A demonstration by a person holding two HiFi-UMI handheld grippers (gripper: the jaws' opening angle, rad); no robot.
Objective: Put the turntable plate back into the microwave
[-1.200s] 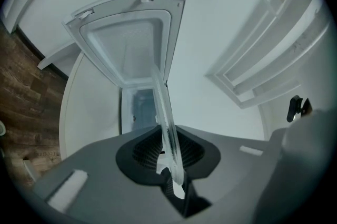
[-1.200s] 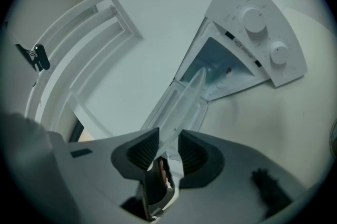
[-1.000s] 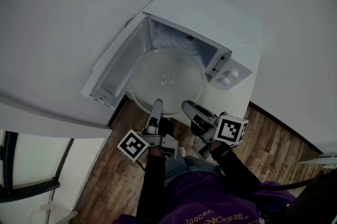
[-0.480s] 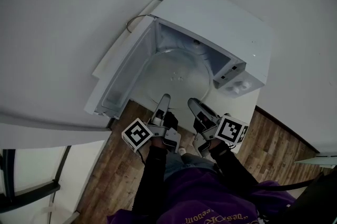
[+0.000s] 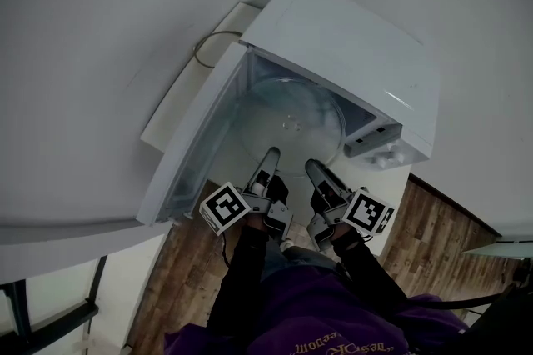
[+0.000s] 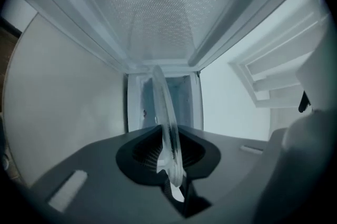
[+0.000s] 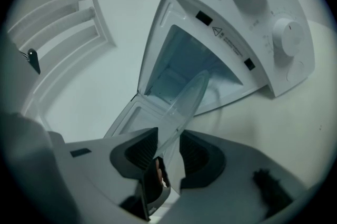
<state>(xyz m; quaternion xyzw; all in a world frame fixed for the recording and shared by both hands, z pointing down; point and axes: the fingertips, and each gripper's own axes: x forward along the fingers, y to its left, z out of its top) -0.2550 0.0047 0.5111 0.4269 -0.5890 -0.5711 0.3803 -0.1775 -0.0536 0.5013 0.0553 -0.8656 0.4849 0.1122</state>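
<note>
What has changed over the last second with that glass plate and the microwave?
The glass plate has gone further into the microwave, carried by both grippers. The left gripper keeps its grip on the plate's edge. The right gripper has just been opening its jaws, with the edge still between them. The door stayed wide open.

Clear round glass turntable plate (image 5: 291, 122), roughly level, partly inside open white microwave (image 5: 350, 37)

Wooden floor (image 5: 429, 220) and a looped cable (image 5: 196, 52) show.
</note>
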